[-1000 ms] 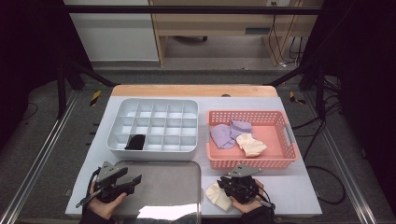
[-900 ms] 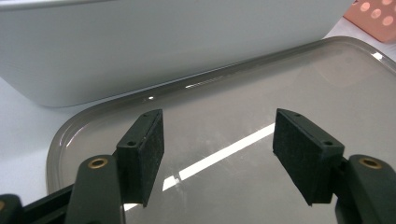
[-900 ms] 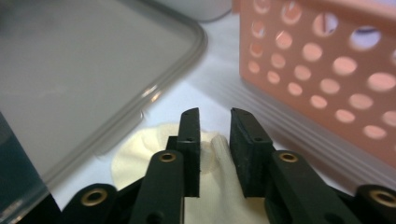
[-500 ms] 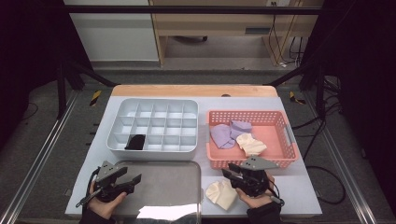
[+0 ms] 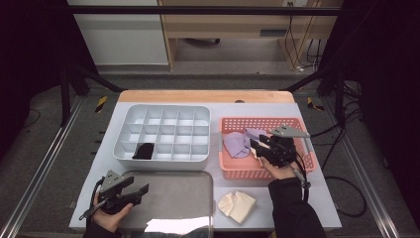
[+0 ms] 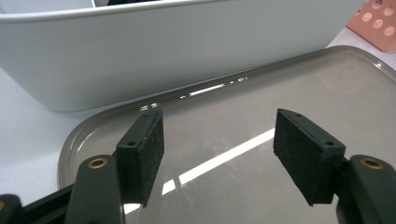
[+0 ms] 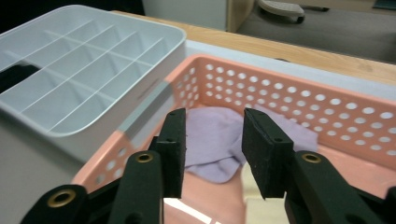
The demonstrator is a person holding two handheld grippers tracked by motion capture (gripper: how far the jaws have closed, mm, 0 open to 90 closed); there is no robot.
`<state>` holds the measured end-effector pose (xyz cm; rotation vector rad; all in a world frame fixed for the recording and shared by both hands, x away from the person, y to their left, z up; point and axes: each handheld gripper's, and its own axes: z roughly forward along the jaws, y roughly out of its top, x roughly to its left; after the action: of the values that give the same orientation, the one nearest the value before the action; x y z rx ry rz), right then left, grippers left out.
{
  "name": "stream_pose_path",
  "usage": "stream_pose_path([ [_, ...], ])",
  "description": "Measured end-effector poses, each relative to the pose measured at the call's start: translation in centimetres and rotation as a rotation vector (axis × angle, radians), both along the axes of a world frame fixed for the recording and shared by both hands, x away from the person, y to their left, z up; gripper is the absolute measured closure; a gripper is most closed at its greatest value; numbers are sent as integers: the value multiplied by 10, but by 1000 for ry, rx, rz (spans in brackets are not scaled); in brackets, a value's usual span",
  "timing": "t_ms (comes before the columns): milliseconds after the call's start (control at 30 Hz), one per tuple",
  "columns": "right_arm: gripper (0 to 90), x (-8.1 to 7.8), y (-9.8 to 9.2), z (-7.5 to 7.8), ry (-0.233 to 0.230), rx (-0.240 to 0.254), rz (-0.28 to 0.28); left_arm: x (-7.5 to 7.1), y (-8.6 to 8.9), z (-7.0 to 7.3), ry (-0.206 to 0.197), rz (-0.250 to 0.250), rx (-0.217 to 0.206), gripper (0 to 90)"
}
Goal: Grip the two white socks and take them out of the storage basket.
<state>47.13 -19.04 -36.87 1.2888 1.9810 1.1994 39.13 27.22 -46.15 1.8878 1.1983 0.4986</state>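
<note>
**Right gripper lifts off the cream cloth and moves over the pink basket**

Since the earlier frames the right gripper [image 5: 261,145] has left the near edge of the table, where it sat against the folded cream cloth [image 5: 237,206], and now hangs over the pink perforated basket [image 5: 297,122]. Its jaws have just been opening; in the right gripper view they stand partly apart with nothing between the pads. The cream cloth lies alone on the white table [image 5: 317,198], just right of the grey tray [image 5: 198,198], well apart from the gripper. The left gripper [image 5: 140,191] has not moved: it rests at the tray's left edge, jaws wide apart and empty, as the left gripper view shows over the bare tray surface.

Inside the basket the lavender cloth [image 7: 210,140] lies beyond the right jaws. A second cream cloth [image 7: 254,205] beneath them is largely covered by the gripper in the high view and cut off at the bottom of the right gripper view, so its shape is hard to make out. The white divided organizer [image 5: 163,153] holds one dark item [image 5: 145,150] in a near-row compartment; what it is cannot be told. The person's forearms are cut off at the picture's lower edge.

No brand, label or writing can be read anywhere.
</note>
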Motion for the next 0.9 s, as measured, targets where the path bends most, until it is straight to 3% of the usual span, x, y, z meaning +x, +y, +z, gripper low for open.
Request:
stream_pose_path([
  [233, 564, 29, -8, -9, 31, 11, -46, 0, 0, -1, 3, 2, -1, 332],
  [533, 555, 58, -11, -21, 45, -43, -95, 0, 0, -1, 3, 1, -1, 333],
  [900, 542, 78, -11, -38, 97, -73, -120, 1, 0, -2, 4, 0, 0, 333],
])
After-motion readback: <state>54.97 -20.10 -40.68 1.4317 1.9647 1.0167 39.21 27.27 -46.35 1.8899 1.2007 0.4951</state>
